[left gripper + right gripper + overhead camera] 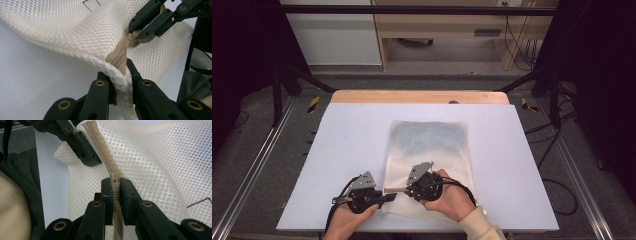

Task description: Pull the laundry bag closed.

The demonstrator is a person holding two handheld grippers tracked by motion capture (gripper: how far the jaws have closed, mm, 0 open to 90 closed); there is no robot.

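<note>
high view: mesh bag [429, 150] on table [337, 150], reaching its near edge
left gripper [121, 82]: jaws clamped on bag's corner seam
right gripper [115, 195]: jaws pinching zipper pull [115, 180]

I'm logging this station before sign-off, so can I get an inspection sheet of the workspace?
Surface: pale table, wooden far edge.
Job's things: white mesh bag lying flat; beige zipper at its near end.
Clutter: nothing seen.
Grippers: left gripper shut on the bag's corner seam; right gripper shut on the zipper pull.
Cables: black cable trails from the right gripper; more on the floor at right.
Surroundings: wooden desk behind, dark frame.
</note>
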